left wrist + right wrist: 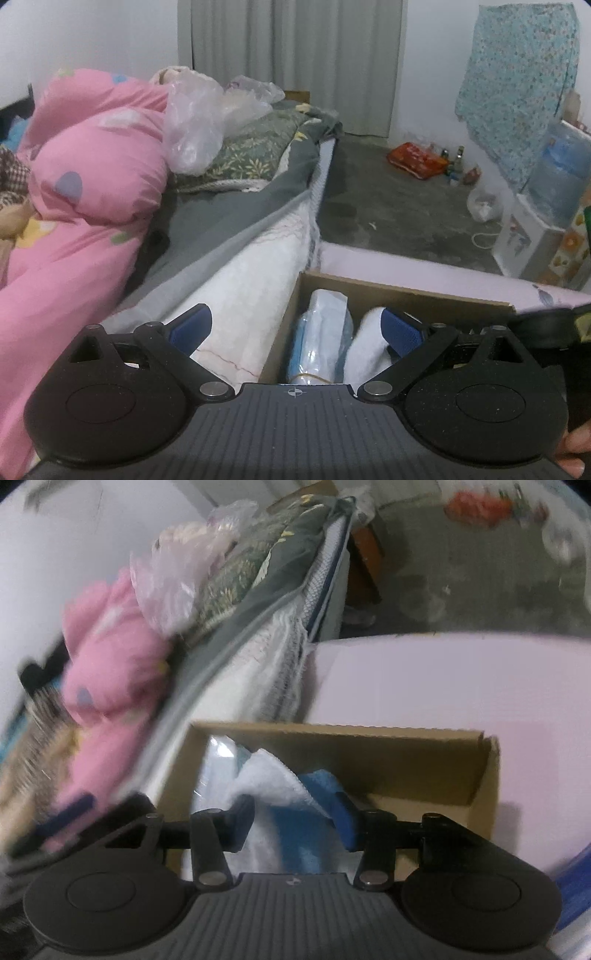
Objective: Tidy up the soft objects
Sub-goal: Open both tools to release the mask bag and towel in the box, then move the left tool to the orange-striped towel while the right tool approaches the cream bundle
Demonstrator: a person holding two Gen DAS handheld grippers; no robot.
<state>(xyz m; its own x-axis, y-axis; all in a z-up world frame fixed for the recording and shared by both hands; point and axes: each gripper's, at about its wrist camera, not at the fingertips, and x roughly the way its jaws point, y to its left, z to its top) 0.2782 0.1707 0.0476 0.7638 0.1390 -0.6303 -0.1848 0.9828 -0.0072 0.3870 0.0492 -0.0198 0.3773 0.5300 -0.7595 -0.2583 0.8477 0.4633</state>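
Observation:
An open cardboard box [369,288] stands on a pale pink surface, tight against the mattress side. Inside lie a plastic-wrapped blue and white pack [321,339] and a white cloth [369,343]. My left gripper [295,325] hovers over the box's near left corner, its jaws spread wide and holding nothing. In the blurred right wrist view the same box [332,732] shows the pack [214,771] at its left. A bunched white and blue towel [269,779] fills the gap of my right gripper [293,821], with both pads against it.
A bed at left carries a pink duvet [85,177], a clear plastic bag [195,122] and a grey-green leafy pillow [258,147]. Beyond is grey floor with an orange packet [417,158], bottles, a water dispenser [554,177] and a hanging floral cloth [517,81].

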